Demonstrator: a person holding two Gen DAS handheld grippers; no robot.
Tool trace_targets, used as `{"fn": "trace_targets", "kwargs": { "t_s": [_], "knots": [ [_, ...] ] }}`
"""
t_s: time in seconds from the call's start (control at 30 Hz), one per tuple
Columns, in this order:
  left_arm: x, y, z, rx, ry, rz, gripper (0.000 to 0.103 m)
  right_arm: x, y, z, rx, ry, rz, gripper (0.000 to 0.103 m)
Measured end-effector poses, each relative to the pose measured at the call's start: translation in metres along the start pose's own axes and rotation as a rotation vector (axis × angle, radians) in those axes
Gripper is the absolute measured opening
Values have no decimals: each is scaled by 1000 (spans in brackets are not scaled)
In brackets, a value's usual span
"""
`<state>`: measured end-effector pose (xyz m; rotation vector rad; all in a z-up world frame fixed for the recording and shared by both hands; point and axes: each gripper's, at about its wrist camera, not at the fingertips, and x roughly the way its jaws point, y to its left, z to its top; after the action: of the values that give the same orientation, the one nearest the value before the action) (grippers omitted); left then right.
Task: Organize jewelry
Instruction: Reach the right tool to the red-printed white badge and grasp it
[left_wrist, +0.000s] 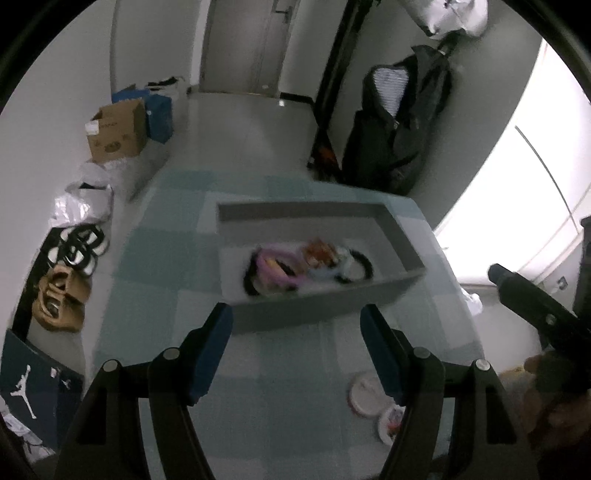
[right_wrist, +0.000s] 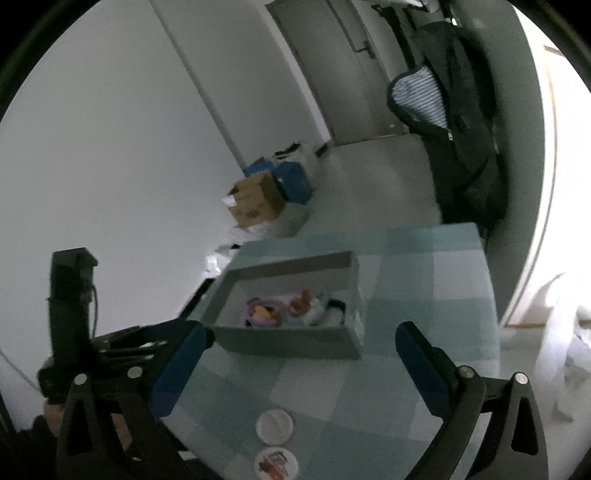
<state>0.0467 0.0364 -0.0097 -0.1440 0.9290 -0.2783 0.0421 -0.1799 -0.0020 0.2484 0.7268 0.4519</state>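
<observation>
A grey open box (left_wrist: 397, 232) stands on a table with a blue-green checked cloth (left_wrist: 155, 266). Inside lies a blurred heap of jewelry (left_wrist: 306, 266): pink, orange, white and black pieces. It also shows in the right wrist view (right_wrist: 295, 310), in the box (right_wrist: 288, 341). My left gripper (left_wrist: 297, 325) is open and empty, just in front of the box's near wall. My right gripper (right_wrist: 301, 339) is open and empty, a little nearer than the box. Two small round white cases (right_wrist: 275, 424) lie on the cloth near me, also seen in the left wrist view (left_wrist: 365, 398).
Cardboard and blue boxes (left_wrist: 118, 129) stand on the floor by the left wall, with plastic bags (left_wrist: 83, 203) and shoes (left_wrist: 61, 299). A dark jacket (left_wrist: 402, 122) hangs beyond the table's far right corner. The right gripper's body (left_wrist: 546, 317) shows at the right.
</observation>
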Motion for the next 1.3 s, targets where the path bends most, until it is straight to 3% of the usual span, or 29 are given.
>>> {"fn": "trace_targets", "kwargs": {
  "t_s": [0.17,0.33,0.53,0.77,0.93,1.2,1.23,1.3],
  "knots": [
    [-2,-18,-20,71,49,-27,67,1,-5,-15,9,71,-19,103],
    [7,-21,-33,121,110,-18,67,7,6,-43,-37,211,-12,103],
    [22,2,-32,28,179,9,67,17,20,-75,-126,312,-30,101],
    [27,8,-35,3,206,29,67,27,35,-100,-205,392,-27,83],
    [26,7,-38,19,204,48,67,30,45,-103,-264,381,-61,78],
    [24,17,-39,-46,207,34,67,30,57,-111,-404,366,-166,48],
    [24,17,-39,-49,207,32,67,28,59,-111,-407,368,-158,40],
    [24,18,-38,-51,204,31,67,28,60,-111,-418,371,-162,41]
  ]
}}
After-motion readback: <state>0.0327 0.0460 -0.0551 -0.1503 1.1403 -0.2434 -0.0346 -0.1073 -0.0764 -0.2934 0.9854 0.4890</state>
